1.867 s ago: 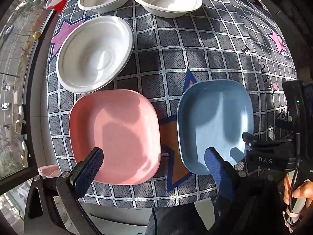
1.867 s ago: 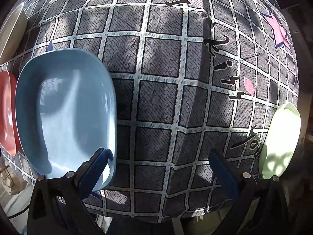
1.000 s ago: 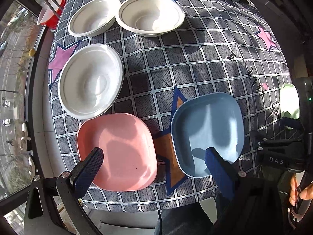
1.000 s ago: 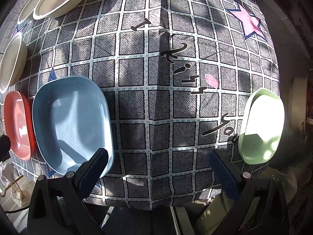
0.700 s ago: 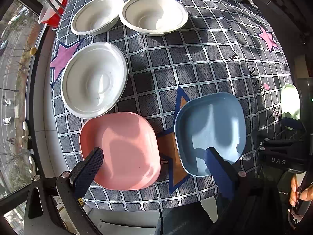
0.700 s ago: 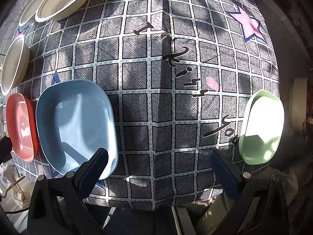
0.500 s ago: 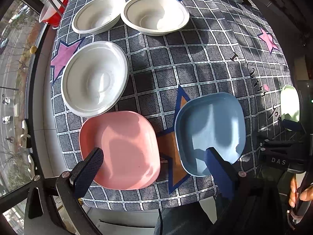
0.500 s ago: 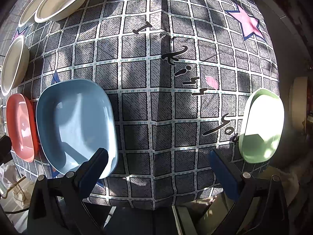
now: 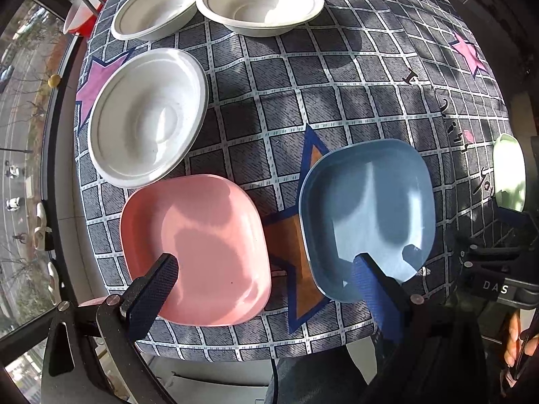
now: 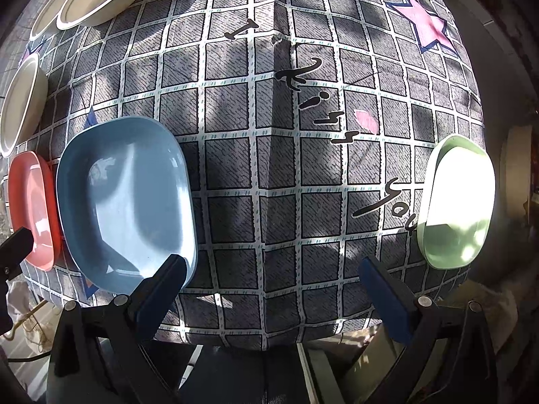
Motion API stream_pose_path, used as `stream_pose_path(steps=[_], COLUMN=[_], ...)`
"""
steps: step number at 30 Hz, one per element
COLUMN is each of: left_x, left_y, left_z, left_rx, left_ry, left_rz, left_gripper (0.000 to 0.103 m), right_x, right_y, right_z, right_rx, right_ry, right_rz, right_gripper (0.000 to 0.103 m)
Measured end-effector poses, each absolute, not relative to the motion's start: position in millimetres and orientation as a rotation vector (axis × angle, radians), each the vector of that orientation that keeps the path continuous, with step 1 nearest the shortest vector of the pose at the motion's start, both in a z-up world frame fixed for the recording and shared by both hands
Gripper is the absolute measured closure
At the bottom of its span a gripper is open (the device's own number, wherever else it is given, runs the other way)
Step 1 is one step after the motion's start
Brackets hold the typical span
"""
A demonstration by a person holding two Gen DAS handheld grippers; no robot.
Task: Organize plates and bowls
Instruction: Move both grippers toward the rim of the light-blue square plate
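A pink square plate (image 9: 198,249) and a blue square plate (image 9: 367,215) lie side by side at the table's near edge. Three white round bowls (image 9: 148,114) (image 9: 158,3) (image 9: 261,0) lie behind them. A green plate (image 9: 510,171) sits at the right edge. My left gripper (image 9: 266,272) is open and empty above the near edge, between the pink and blue plates. My right gripper (image 10: 273,276) is open and empty, between the blue plate (image 10: 124,202) and the green plate (image 10: 458,202). The pink plate (image 10: 32,208) shows at the far left there.
A grey checked tablecloth (image 9: 303,101) with stars covers the table. A red container (image 9: 84,17) stands past the far left corner. A window with a rail runs along the left. The tablecloth (image 10: 269,134) between the blue and green plates holds nothing.
Both grippers pulled back and up from the plates, then the left one moved in slightly closer again. Nothing was gripped or moved on the table.
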State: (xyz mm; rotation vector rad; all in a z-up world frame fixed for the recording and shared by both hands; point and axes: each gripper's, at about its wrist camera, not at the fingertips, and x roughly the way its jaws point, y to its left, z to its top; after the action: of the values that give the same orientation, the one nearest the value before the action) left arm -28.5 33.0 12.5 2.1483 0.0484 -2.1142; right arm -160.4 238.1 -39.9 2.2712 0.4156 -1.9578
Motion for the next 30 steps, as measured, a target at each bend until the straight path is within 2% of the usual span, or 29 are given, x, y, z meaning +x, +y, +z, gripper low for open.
stream_pose_path(steps=[11, 30], left_x=[-28.8, -45.5], left_y=[46.0, 58.8], left_z=[-10.8, -70.4], left_rx=[2.163, 2.13], left_ry=[0.059, 0.074], left_rz=[-2.092, -2.042], left_gripper=[0.0, 0.0], right_x=[-133.9, -145.9], right_y=[253.8, 231.5], right_z=[-58.8, -99.9], right_rx=[2.277, 2.256], right_ry=[0.417, 0.383], right_rz=[-1.927, -1.857], right_gripper=[0.0, 0.0])
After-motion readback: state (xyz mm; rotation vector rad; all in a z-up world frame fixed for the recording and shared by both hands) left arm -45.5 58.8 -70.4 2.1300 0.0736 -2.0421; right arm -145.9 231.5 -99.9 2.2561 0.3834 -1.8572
